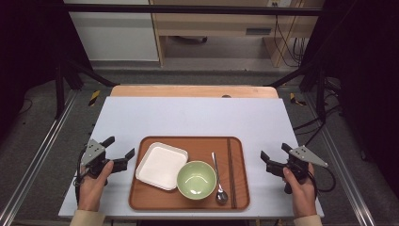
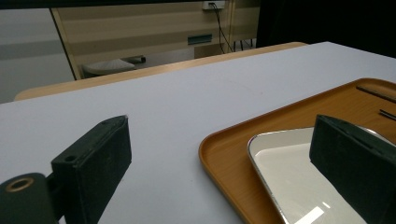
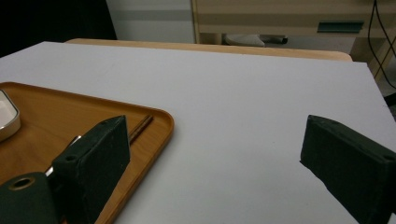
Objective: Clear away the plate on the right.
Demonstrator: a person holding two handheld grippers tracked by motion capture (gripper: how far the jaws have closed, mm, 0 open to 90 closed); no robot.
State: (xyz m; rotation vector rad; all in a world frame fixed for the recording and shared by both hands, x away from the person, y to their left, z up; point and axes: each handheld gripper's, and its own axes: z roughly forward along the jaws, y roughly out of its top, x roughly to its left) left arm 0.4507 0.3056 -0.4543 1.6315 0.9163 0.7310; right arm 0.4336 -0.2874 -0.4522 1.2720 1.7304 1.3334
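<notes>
both grippers wait beside the tray

i see a brown tray (image 1: pixel 141 197) in the middle of the table (image 1: pixel 188 117), close to my side. on it sit a white square plate (image 1: pixel 161 165) at about 9 o'clock, a green bowl (image 1: pixel 196 180) near the middle toward 6 o'clock, a spoon (image 1: pixel 218 181) just right of the bowl, and dark chopsticks (image 1: pixel 230 169) at 3 o'clock. everything is laid out neat, like a meal set, so i think each thing is easy to reach from one side.

my left gripper (image 1: pixel 117 151) rests at 9 o'clock from the tray, just beside its edge, aimed at the plate. its jaws are wide apart and hold nothing. in the left gripper view the plate (image 2: pixel 285 163) shows between the jaws, so it is probably lined up with the plate's near corner, though i can't be sure how close it is.

my right gripper (image 1: pixel 274 154) sits at 3 o'clock from the tray, a bit apart from it. its jaws are wide apart too, with nothing in them and touching nothing. in the right gripper view the chopsticks (image 3: pixel 140 127) lie just past one jaw.

i think nothing has been picked up yet.
</notes>
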